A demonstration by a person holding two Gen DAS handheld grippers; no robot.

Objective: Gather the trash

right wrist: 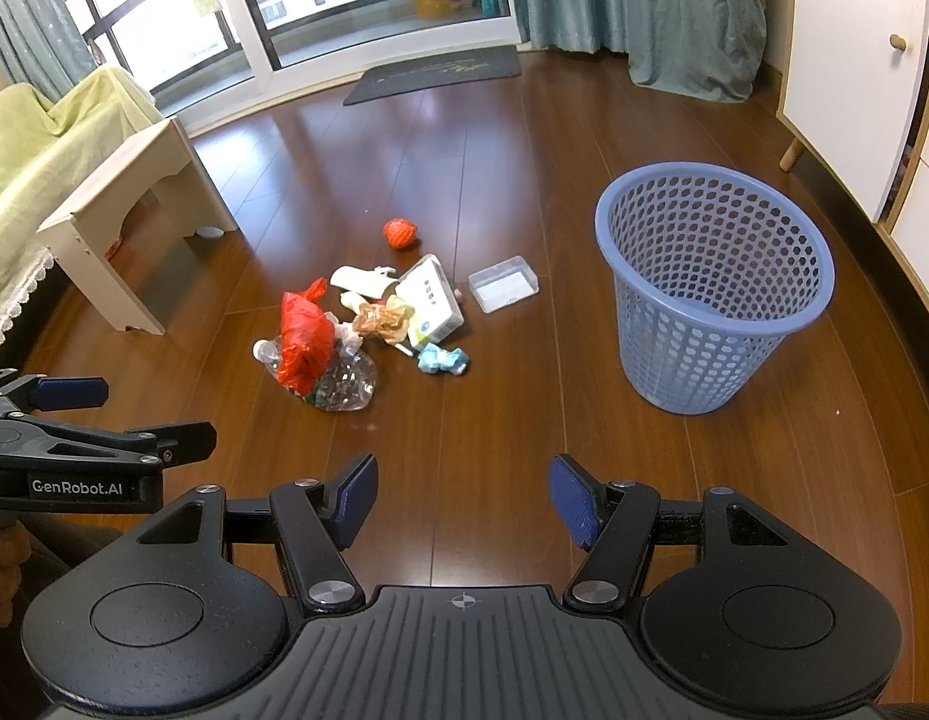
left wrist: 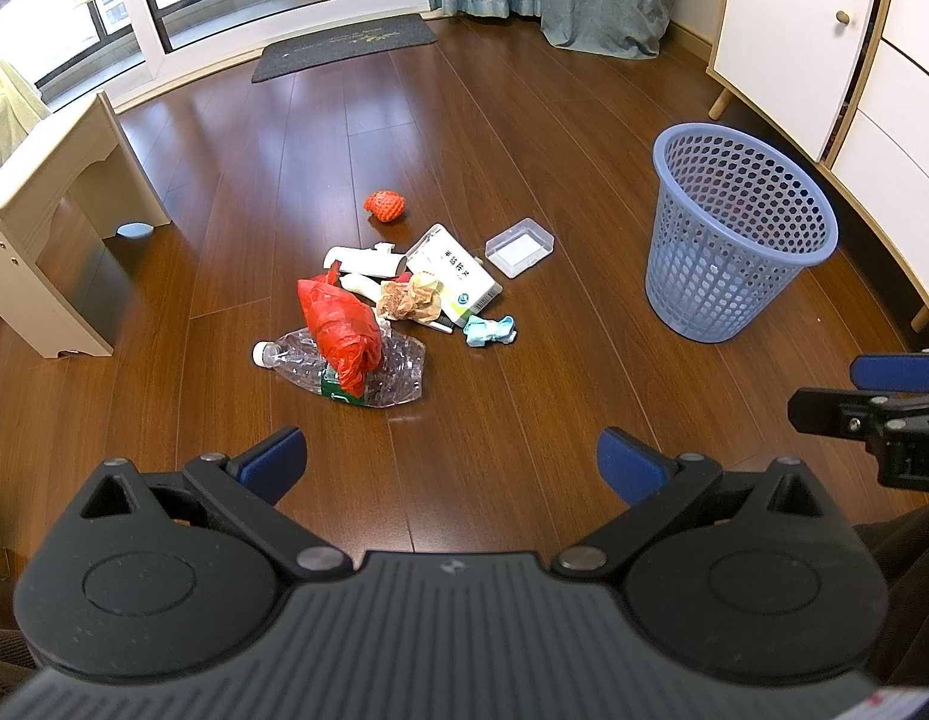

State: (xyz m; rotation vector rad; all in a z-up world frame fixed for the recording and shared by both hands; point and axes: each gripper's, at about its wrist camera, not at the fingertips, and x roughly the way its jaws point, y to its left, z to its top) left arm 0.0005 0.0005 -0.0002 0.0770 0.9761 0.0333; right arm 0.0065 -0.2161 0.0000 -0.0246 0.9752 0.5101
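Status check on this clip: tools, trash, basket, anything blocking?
Left tool open, empty; right tool open, empty. Trash pile on floor, untouched. Blue basket upright, right of the pile, looks empty. Nothing blocking.

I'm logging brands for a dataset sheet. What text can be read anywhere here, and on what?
"GenRobot.AI": white letters on the side of the left gripper, seen from the right wrist view.
White box in the trash pile: dark printed characters, too small to read.
Crushed bottle: green label, unreadable.
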